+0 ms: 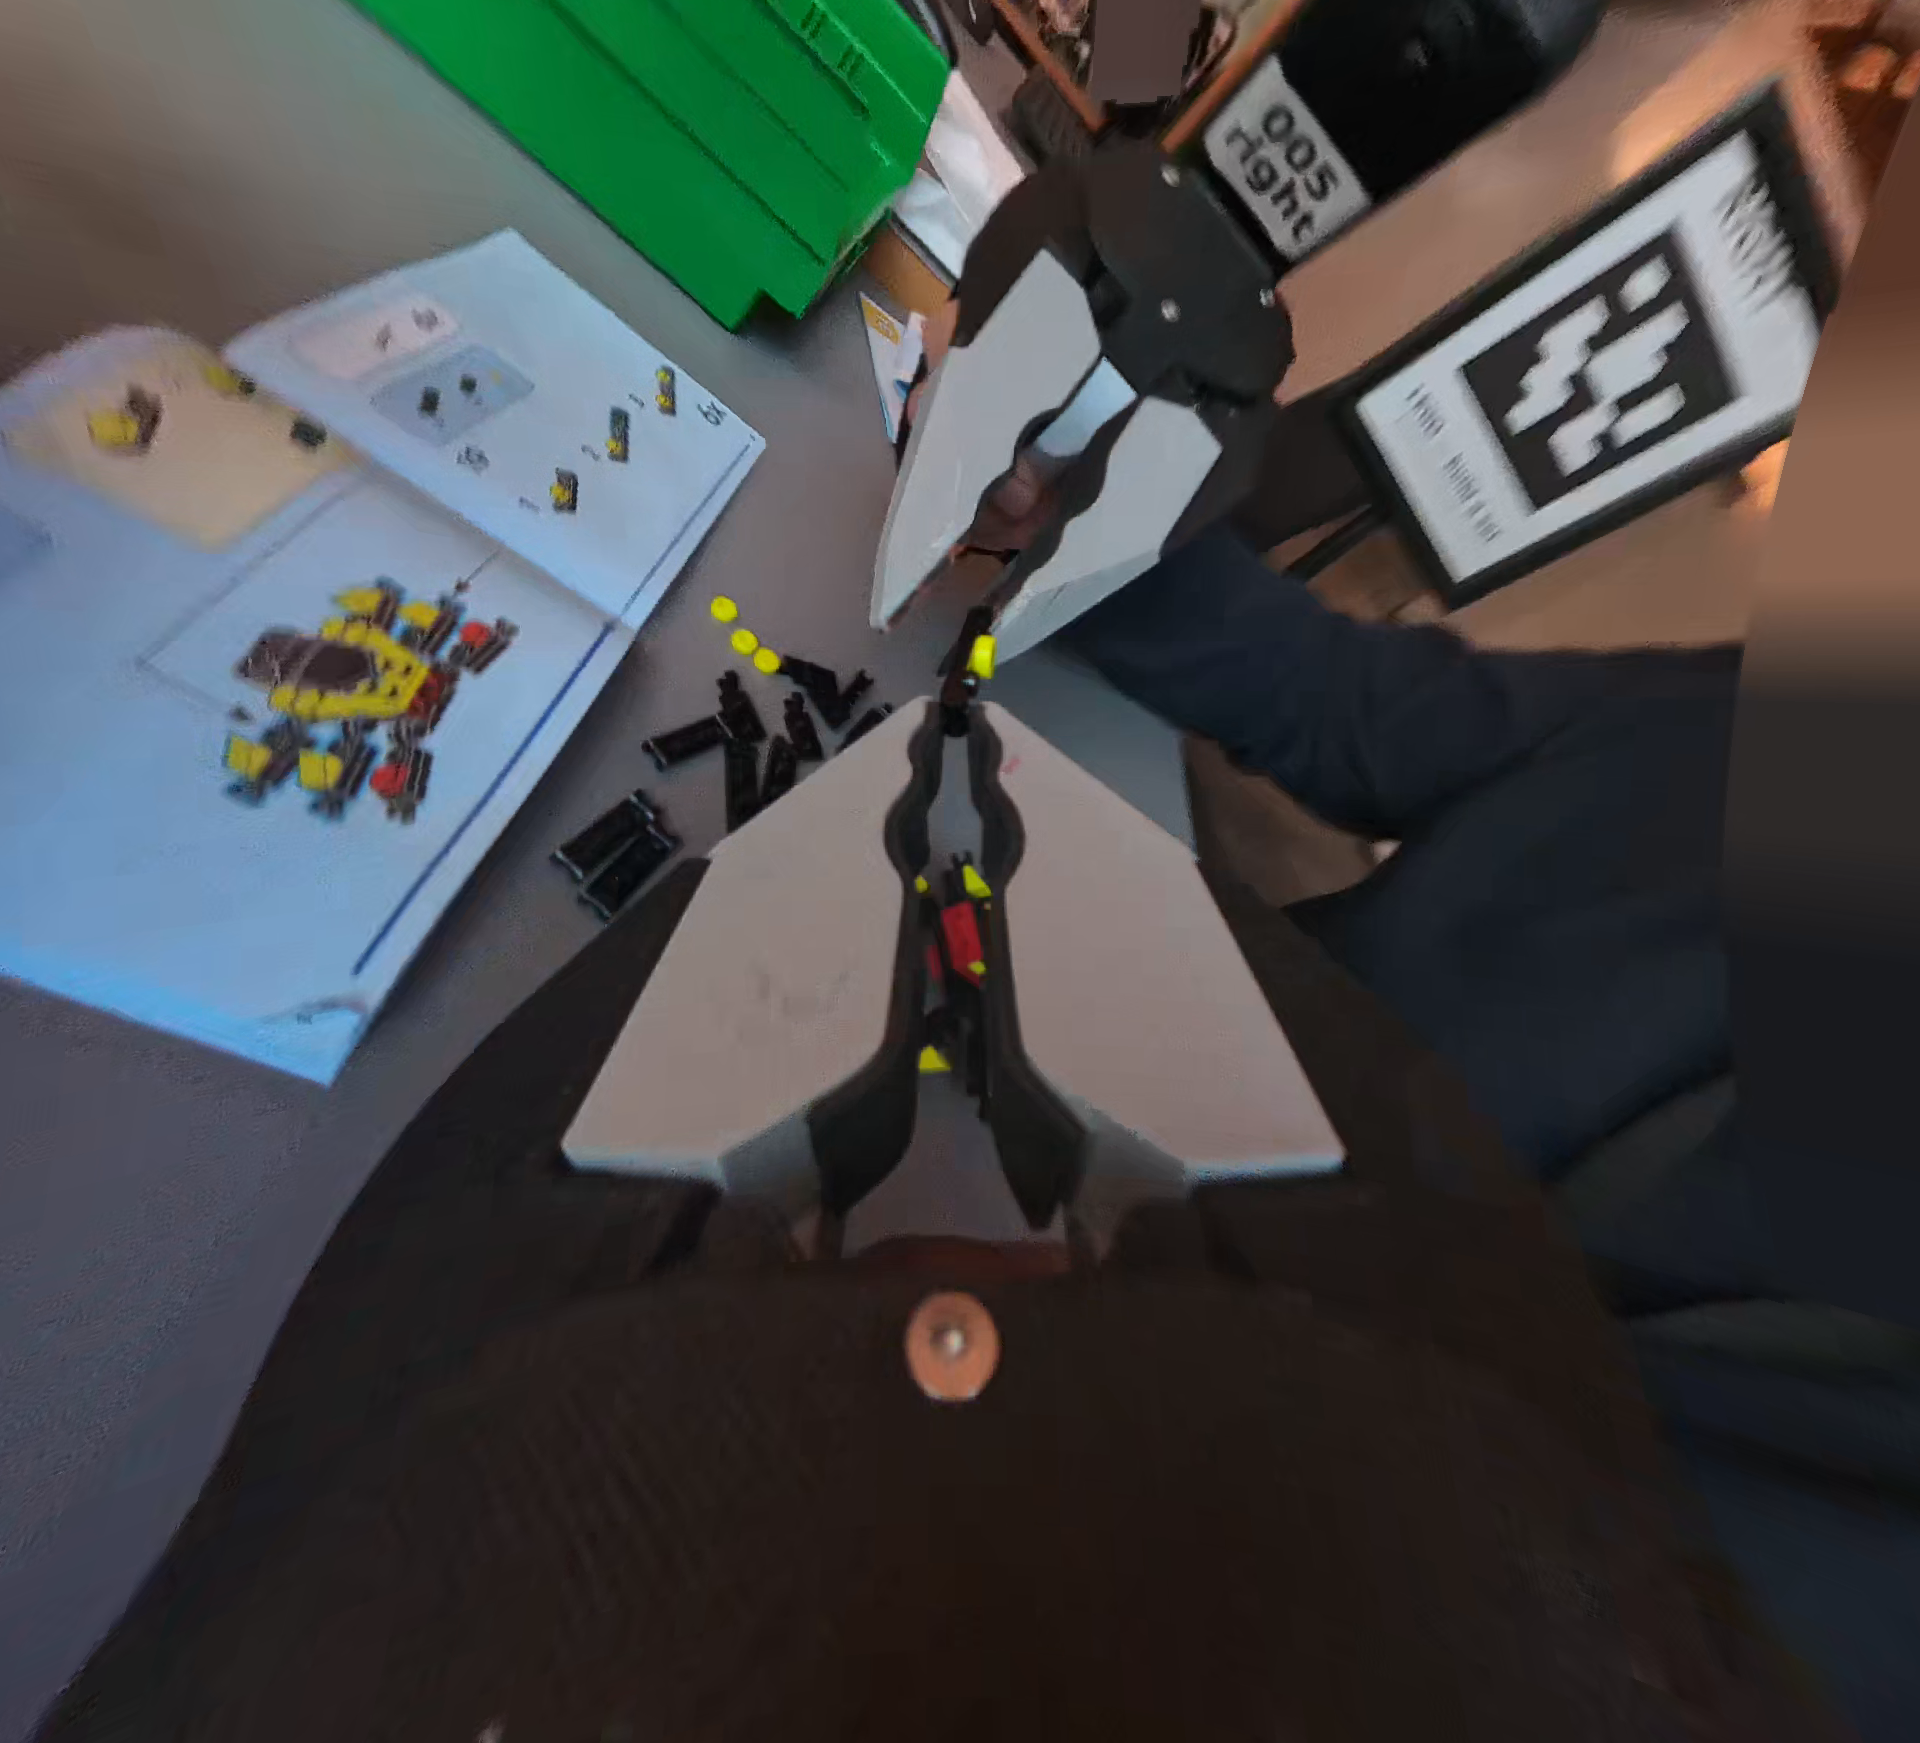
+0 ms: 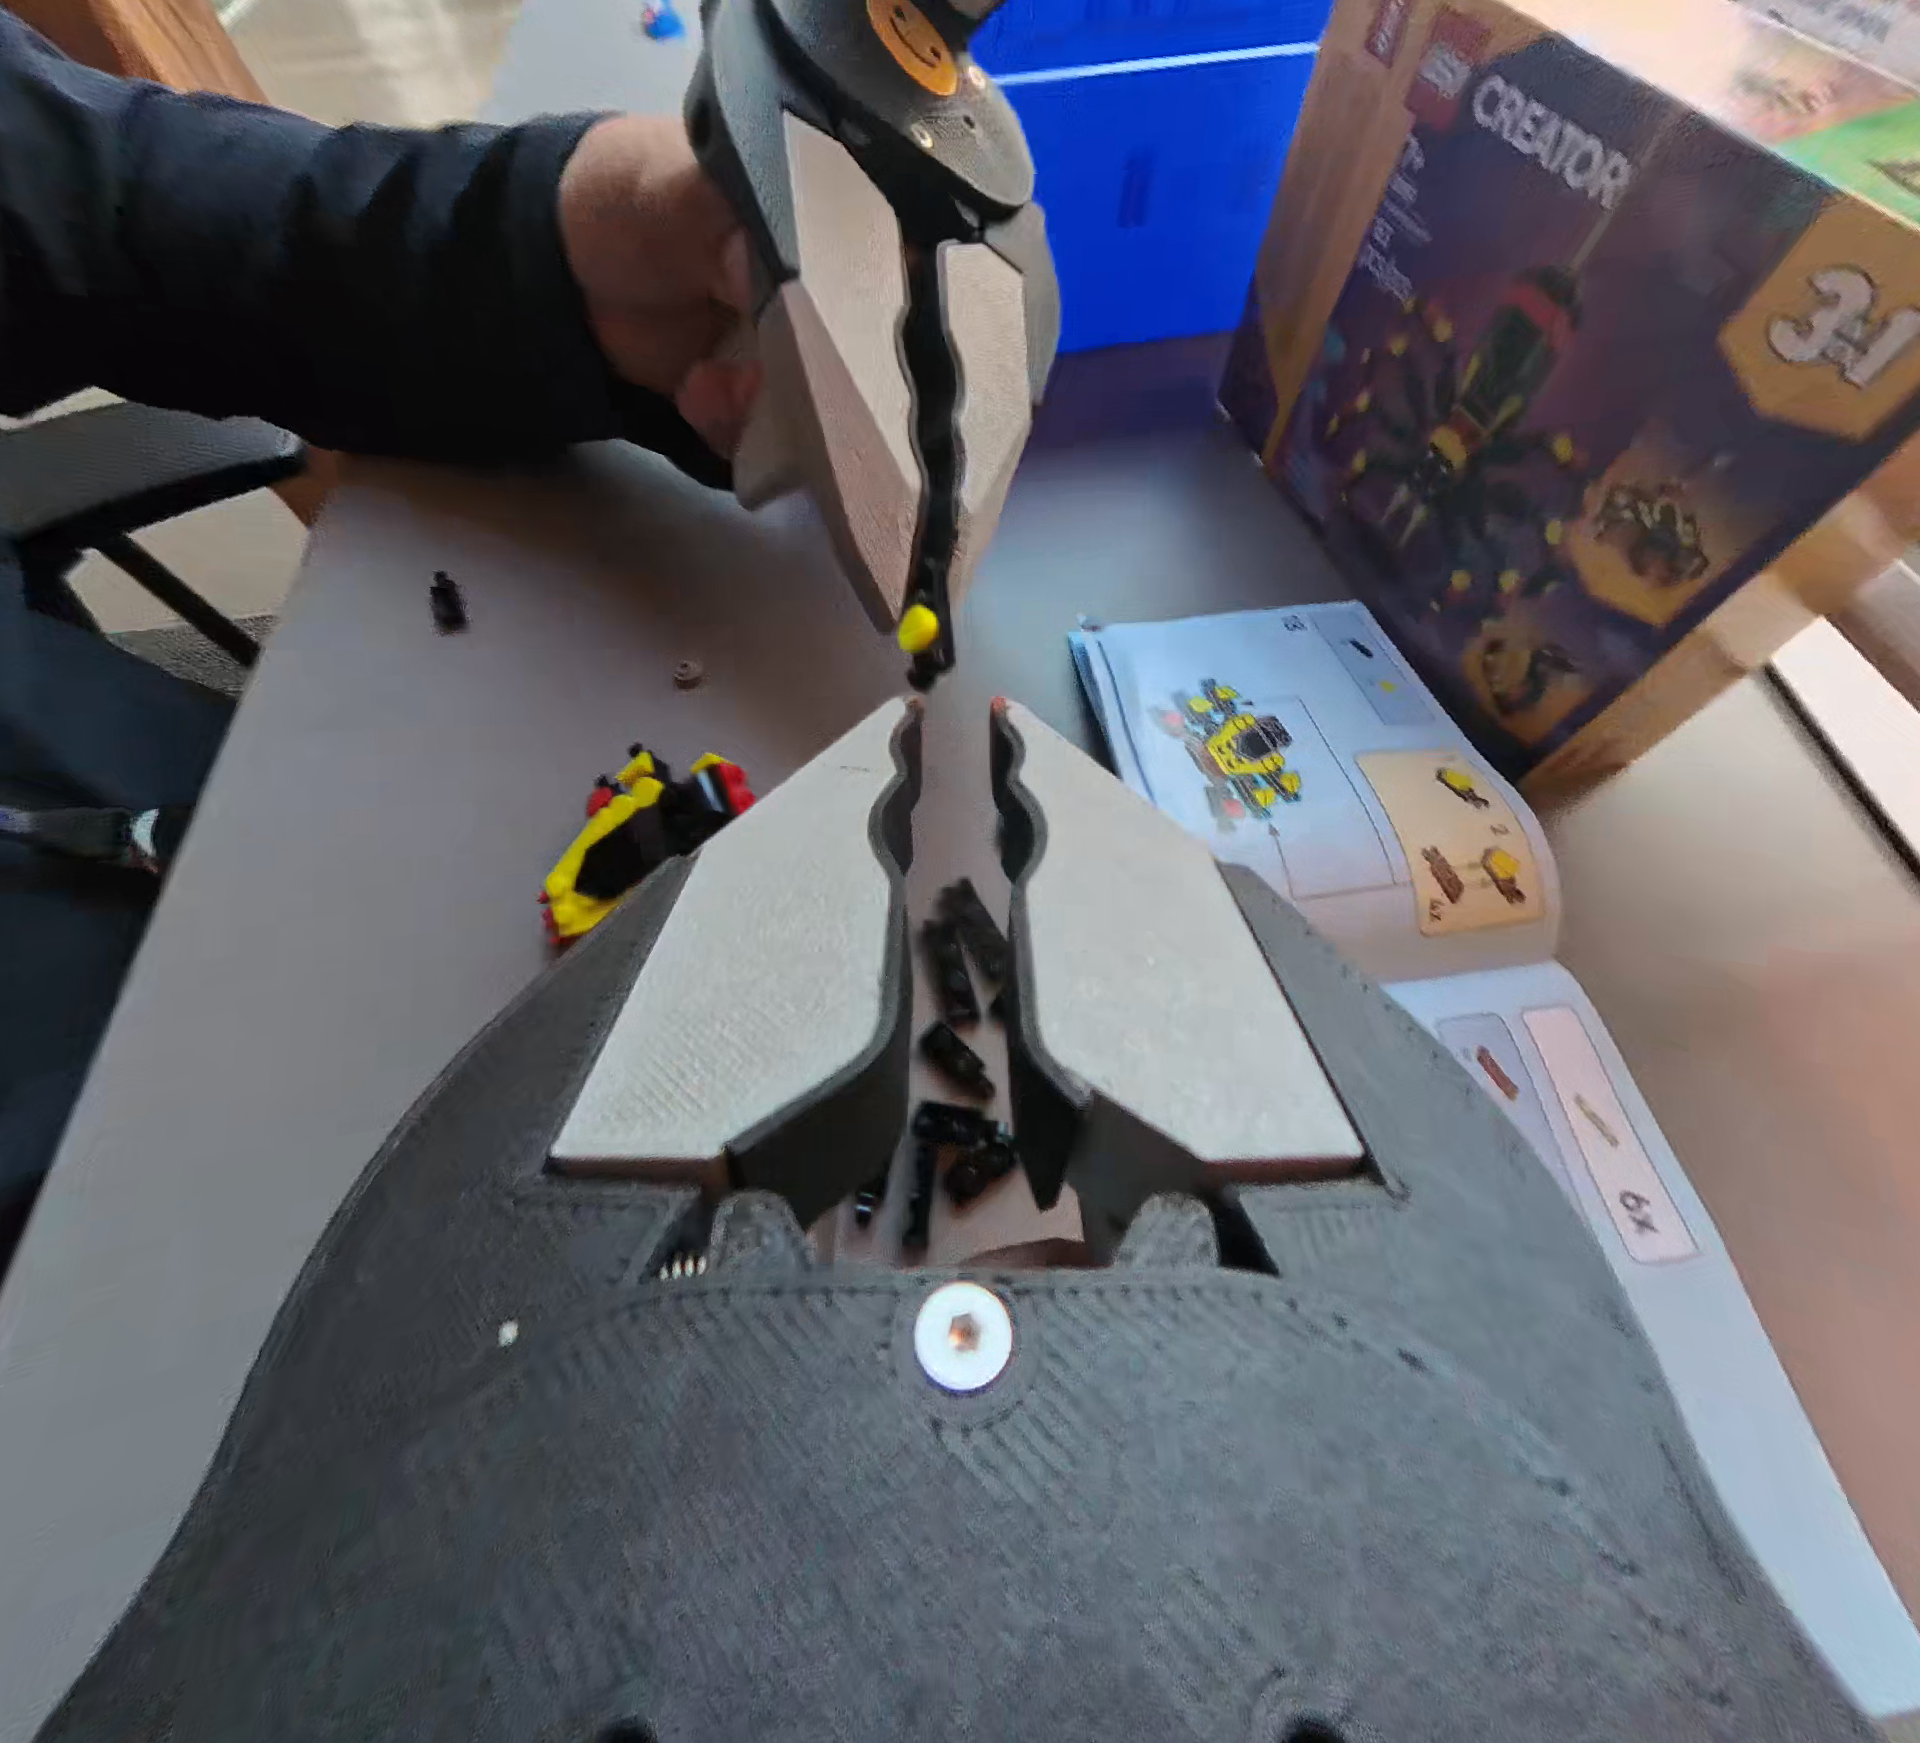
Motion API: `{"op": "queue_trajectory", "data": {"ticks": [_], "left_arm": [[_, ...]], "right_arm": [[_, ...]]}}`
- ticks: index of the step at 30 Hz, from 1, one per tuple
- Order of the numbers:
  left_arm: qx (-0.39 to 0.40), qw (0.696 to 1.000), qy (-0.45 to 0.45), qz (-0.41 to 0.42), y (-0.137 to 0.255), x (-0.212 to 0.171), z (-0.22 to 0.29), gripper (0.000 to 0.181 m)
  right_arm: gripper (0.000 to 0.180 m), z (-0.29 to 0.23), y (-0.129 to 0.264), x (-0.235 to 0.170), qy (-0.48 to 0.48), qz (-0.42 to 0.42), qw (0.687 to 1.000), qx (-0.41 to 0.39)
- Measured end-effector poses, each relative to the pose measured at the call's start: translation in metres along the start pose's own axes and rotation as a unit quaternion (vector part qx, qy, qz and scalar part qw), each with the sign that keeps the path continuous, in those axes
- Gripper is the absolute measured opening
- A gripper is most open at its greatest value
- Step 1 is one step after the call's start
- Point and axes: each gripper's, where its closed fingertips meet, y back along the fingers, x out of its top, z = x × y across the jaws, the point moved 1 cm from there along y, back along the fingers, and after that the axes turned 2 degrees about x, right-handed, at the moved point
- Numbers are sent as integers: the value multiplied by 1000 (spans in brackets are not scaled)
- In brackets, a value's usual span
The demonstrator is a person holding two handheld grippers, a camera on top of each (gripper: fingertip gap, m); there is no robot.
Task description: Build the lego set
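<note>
My left gripper (image 1: 951, 719) is shut on a small black piece with a yellow round stud (image 1: 980, 654) and holds it above the table. In the right wrist view the left gripper (image 2: 928, 597) comes down from the top with that piece (image 2: 918, 629) sticking out of its tip. My right gripper (image 2: 954, 706) is open by a narrow gap, its tips just under the piece, apart from it. It also shows in the left wrist view (image 1: 971, 625). The part-built yellow, black and red model (image 2: 644, 820) lies on the table to the left.
Loose black pieces (image 1: 748, 748) and yellow round studs (image 1: 743, 639) lie by the open instruction booklet (image 1: 312, 654). A green bin (image 1: 623, 31) stands behind, a blue bin (image 2: 1143, 135) and the set's box (image 2: 1558, 363) on the other side. A person's sleeve (image 2: 260, 259) crosses the table edge. My left and right fingertips are right by each other.
</note>
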Motion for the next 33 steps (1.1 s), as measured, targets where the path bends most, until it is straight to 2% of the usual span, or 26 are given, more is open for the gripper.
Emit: {"op": "queue_trajectory", "data": {"ticks": [2, 5, 9, 11, 13, 17, 19, 22, 25, 29, 33], "left_arm": [[-21, 997, 69, 1, 2, -1, -9, 1], [8, 998, 66, -21, -3, -12, -21, 2], [14, 998, 50, -20, -7, -10, -16, 2], [24, 998, 46, -17, -8, -10, -17, 2], [19, 998, 54, -21, -10, -12, -16, 1], [10, 998, 55, -20, -12, -12, -14, 2], [11, 999, 48, -8, -9, -8, -15, 2], [99, 995, -1, -1, 2, -3, -38, 6], [160, 986, -37, 2, 11, 1, -52, 8], [183, 982, -41, -10, 8, -3, -59, 17], [201, 978, -45, -24, 7, -8, -67, 18]], "right_arm": [[14, 8, 0, -4, 9, -5, 1000, -18], [24, 9, -2, -4, 37, -9, 999, -39], [29, -3, -8, -3, 91, -19, 995, -40], [23, -3, -10, -3, 121, -23, 991, -60], [9, -2, -10, -3, 147, -32, 986, -78], [6, -5, -8, -5, 176, -48, 980, -83], [6, -1, -2, -5, 166, -51, 982, -80], [5, 14, 17, -11, 123, -62, 988, -72], [5, 25, 33, -35, 73, -119, 989, -47], [5, 27, 50, -78, 36, -215, 976, -11], [5, 23, 61, -106, 22, -271, 962, 19]]}}
